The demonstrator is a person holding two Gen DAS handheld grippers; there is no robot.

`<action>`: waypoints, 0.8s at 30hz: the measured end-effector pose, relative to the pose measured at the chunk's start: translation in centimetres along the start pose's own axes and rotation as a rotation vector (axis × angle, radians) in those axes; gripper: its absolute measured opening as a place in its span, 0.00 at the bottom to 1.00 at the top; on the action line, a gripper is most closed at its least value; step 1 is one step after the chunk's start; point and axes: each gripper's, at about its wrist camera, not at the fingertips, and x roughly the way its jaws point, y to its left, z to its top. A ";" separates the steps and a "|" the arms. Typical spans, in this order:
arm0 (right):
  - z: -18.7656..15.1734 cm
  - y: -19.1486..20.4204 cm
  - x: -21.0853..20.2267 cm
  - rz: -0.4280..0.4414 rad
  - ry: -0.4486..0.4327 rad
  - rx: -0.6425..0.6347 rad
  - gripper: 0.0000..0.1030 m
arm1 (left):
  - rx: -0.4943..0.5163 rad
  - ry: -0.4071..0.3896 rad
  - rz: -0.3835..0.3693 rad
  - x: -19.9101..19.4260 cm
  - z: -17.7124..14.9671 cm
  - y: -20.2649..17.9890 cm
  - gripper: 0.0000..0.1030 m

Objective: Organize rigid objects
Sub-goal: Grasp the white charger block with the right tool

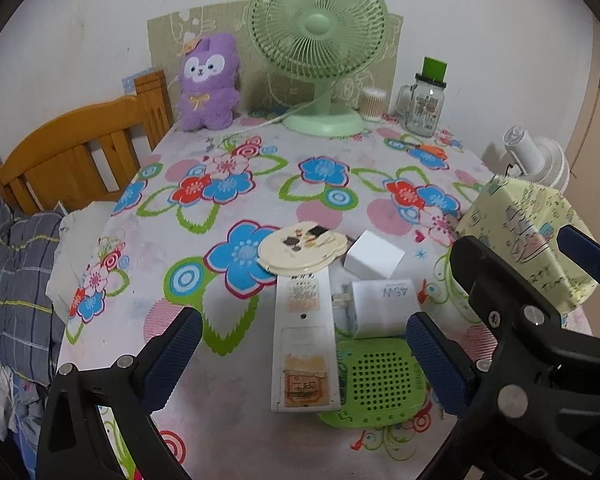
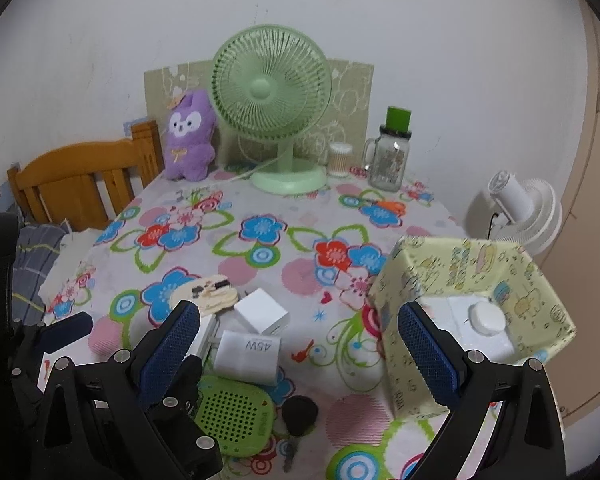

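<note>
The left gripper is spread wide with nothing between its bumpy blue pads. It hangs over a long, flat white remote lying on the worktop, which has a smooth cloth with big bright flowers. The right gripper is spread wide too and holds nothing.

Just past the remote lies a round, flat cream mirror, and the remote's far end touches it. Beside the remote sits a blocky white charger marked 45W, and a smaller white cube sits behind it. A flat green speaker full of little round holes lies close by, partly under the remote's edge. In the right view a dark key fob lies next to the speaker.

To the right stands a soft yellow box with open top and cartoon pictures. A white round-topped thing lies inside it.

The middle of the worktop is open. At the far edge stand a green fan, a fuzzy purple toy and a glass jar
</note>
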 end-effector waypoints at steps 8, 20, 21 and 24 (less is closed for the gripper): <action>-1.2 0.6 2.2 0.025 0.049 -0.004 0.98 | -0.013 0.050 0.016 2.1 -1.1 0.8 1.00; -2.4 0.8 5.3 0.045 0.122 0.010 0.98 | -0.022 0.070 0.060 4.9 -1.7 0.9 1.00; -2.4 0.8 5.6 0.049 0.128 0.014 0.98 | -0.024 0.067 0.072 5.0 -1.6 0.9 0.99; -2.6 0.8 6.3 0.064 0.142 0.032 0.98 | -0.019 0.067 0.073 5.4 -1.6 1.0 0.99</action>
